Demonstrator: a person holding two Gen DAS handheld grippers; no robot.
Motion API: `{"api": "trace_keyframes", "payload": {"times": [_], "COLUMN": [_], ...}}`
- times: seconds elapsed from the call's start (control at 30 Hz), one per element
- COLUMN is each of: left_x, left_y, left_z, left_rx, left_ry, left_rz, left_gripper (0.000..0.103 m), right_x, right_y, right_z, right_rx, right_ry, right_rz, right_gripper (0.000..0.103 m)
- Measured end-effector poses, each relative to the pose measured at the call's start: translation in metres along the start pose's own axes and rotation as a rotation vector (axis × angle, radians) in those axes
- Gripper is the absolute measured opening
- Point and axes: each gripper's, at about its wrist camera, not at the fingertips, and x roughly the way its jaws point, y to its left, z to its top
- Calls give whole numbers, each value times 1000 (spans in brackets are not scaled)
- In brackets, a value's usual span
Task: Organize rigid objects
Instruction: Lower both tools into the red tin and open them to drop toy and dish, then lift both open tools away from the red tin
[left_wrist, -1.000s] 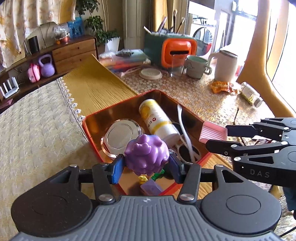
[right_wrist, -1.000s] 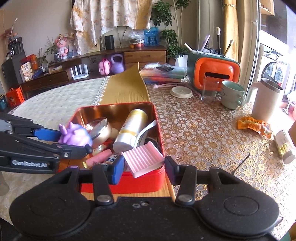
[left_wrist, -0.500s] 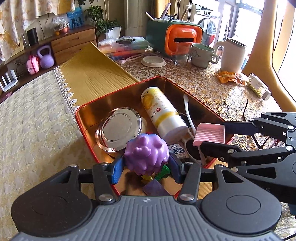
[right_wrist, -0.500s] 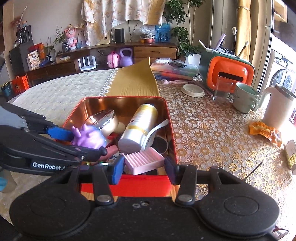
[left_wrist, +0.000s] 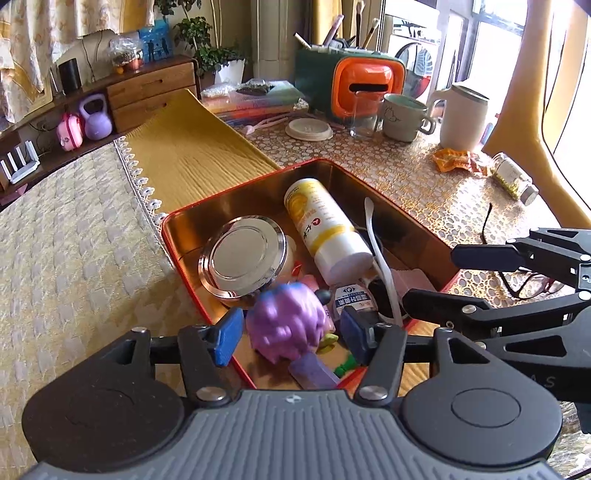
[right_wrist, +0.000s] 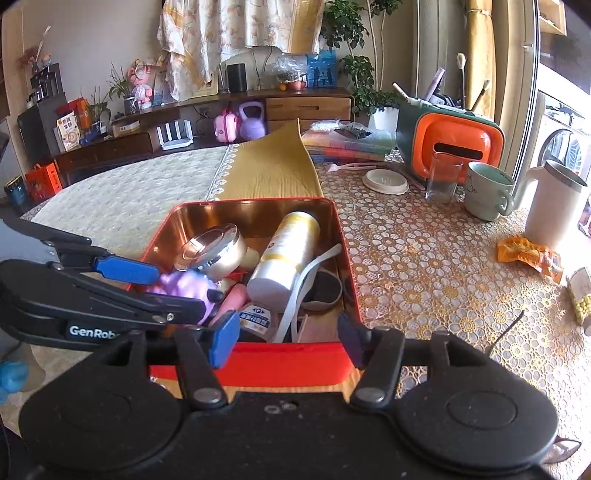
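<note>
Sunlit clutter rings a table laid with quilted cloth on the left, a yellow runner in the middle and a gold-patterned cover on the right, where the red tin (left_wrist: 173, 236) sits.

At the tin's left edge, the left gripper (left_wrist: 290, 334) is opening its jaws around the purple toy (left_wrist: 284, 325); the toy is blurred and looks clear of both blue pads, so it seems to be dropping into the near corner. A silver-lidded jar (left_wrist: 242, 254) lies just beyond it, then the white and yellow bottle (left_wrist: 325, 229) on its side and a white spoon (left_wrist: 380, 254).

Further right, the right gripper (right_wrist: 288, 339) is also spreading, nothing pressed between its pads; the pink ridged dish (right_wrist: 317, 326) lies in the tin just beneath them.

To finish well, I would let both pieces settle fully, keep the jaws parting evenly, then lift straight up so no pad catches the toy or the tin's rim (the contents are already crowded).

Readable writing: "GenRob" on the left gripper's arm, "AS" on the right one's, and Chinese characters, too small to read, on a small bottle (left_wrist: 352, 297).
</note>
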Motion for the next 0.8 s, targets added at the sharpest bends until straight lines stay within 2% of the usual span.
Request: {"api": "trace_keyframes", "payload": {"times": [0.13,0.2,0.47,0.57,0.63,0.7,0.77,0.8], "left_x": [-15,-23,-62,-77,-85,-92,-100,-104], "left_y": [0,1,0,-2,-4,-5,-8,-9], "left_z": [-3,-4,-13,-17,-21,-25,-28,-31], "left_rx": [-10,-21,-25,-27,-24,-26,-21,-19], "left_ry": [-29,-46,-115,-142,-156,-163,-179,-186], "left_rz": [-1,8,14,16,21,24,30,34], "left_gripper": [66,74,74,81,81,81,81,81], "right_x": [-11,-17,-48,-59,-67,-74,-82,-85], "right_y": [2,2,10,12,14,16,19,20], "right_z": [1,2,3,2,1,-2,-4,-5], "right_rx": [10,13,29,35,35,37,39,40], "right_ry": [-12,-20,-67,-83,-90,-99,-118,-125], "right_rz": [3,8,47,63,70,77,78,80], "right_gripper": [60,61,64,64,65,68,77,77]}}
